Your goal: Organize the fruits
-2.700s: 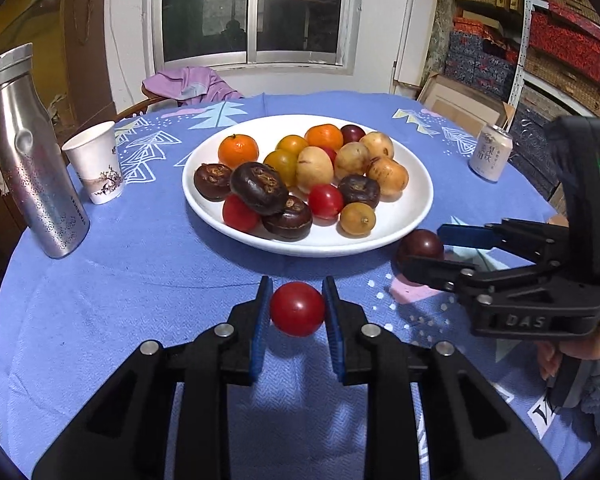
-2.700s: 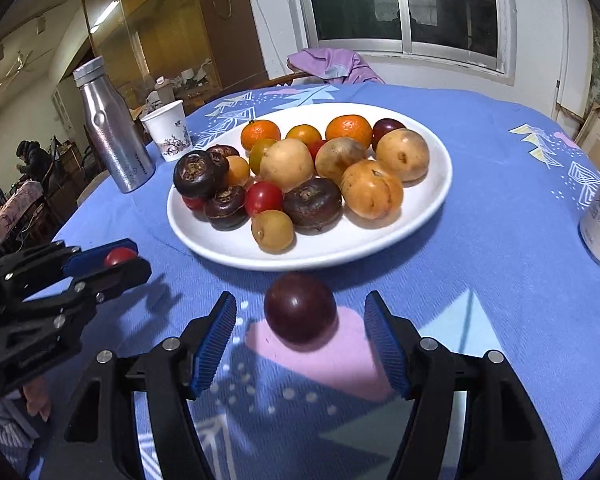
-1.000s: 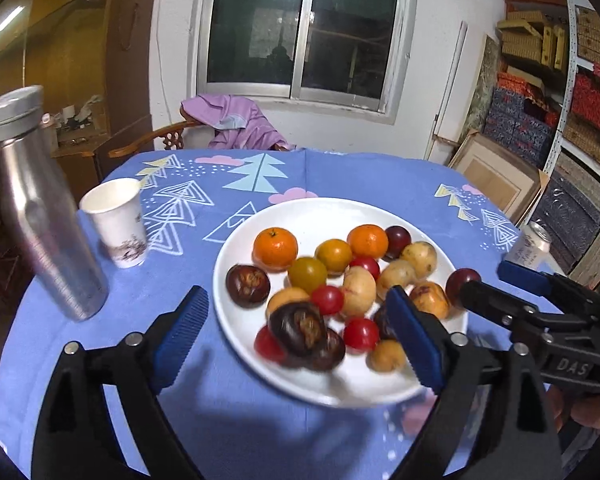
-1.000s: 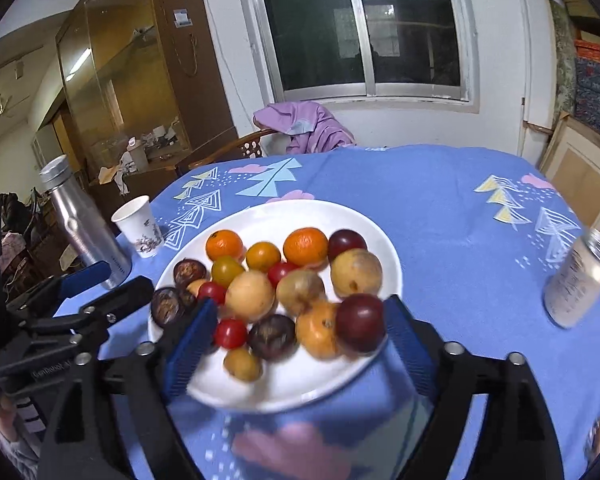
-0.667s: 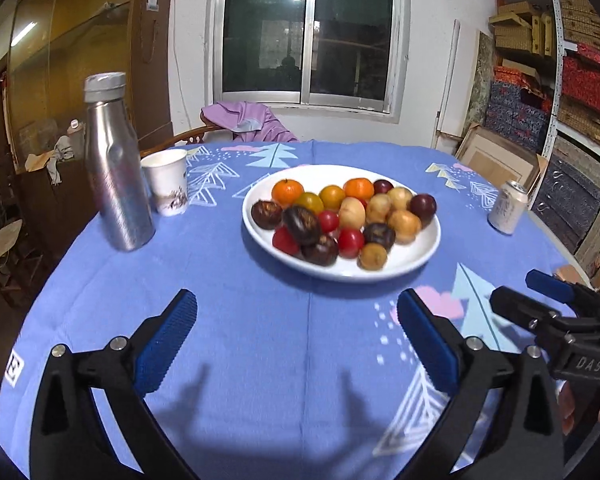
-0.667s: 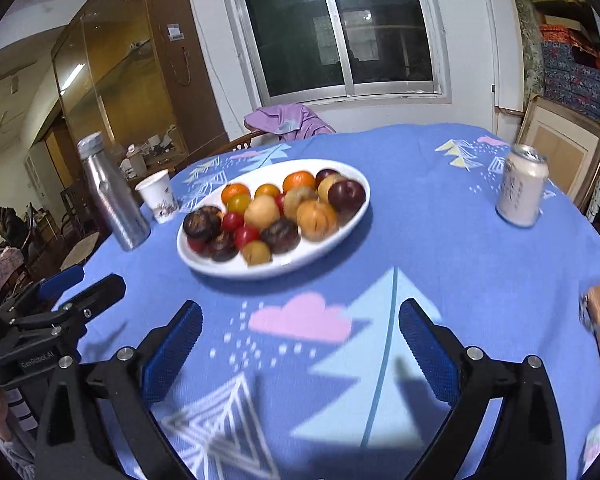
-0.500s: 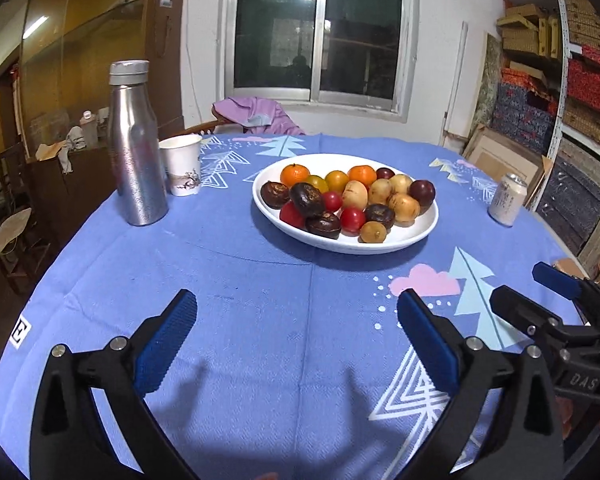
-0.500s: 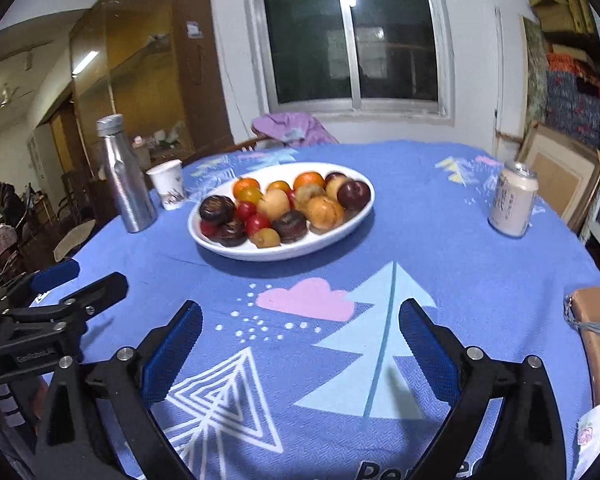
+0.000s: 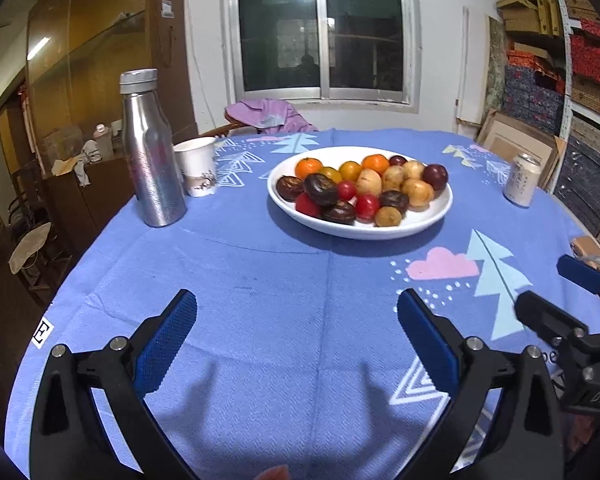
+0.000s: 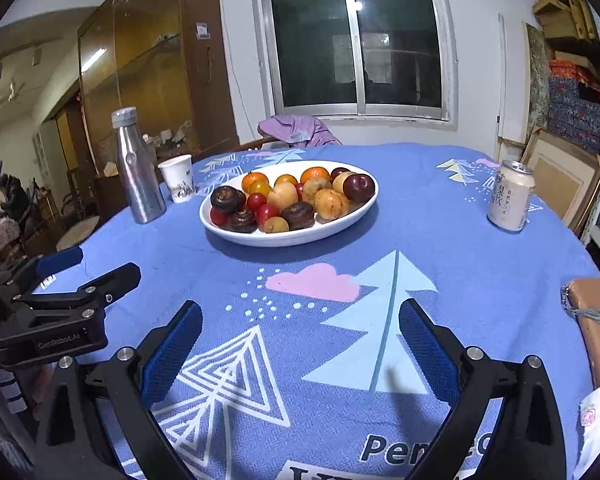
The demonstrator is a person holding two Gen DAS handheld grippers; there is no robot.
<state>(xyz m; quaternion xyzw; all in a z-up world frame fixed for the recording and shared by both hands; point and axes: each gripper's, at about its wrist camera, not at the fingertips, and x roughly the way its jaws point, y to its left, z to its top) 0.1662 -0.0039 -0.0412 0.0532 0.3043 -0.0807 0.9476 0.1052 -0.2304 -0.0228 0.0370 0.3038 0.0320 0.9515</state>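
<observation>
Two claws, both empty, frame what I see from the near edge of the bench (image 9: 260, 280), which is covered by a blue patterned cloth.

Far left: a steel bottle (image 9: 150, 148) stands upright with a paper cup (image 9: 198, 166) just beside it, both clear of the plate, so I judge they play no part in the sorting.

Near left: my left claw (image 9: 296, 328) is released, its blue pads spread wide over bare cloth and grasping nothing; in the right wrist view it appears from the side at the left edge (image 10: 70, 276).

Centre: a white plate (image 9: 416, 228) holds all the fruits (image 9: 360, 188) I can see. They lie in one heap, touching one another: orange ones at the back, pale yellow-brown ones in the middle and on the right, small red ones among them, dark wrinkled ones at the front left, and a dark purple one at the right rim. No fruit shows on the cloth, so I judge the gathering done or nearly so.

Near right: my right claw (image 10: 300, 328) is likewise released and empty, held low and well back from the plate, a resting pose in my judgement.

Far right: a drinks can (image 10: 510, 196) stands upright, well apart from the plate. A brown object (image 10: 596, 320) lies at the bench edge; I cannot tell what it is.
</observation>
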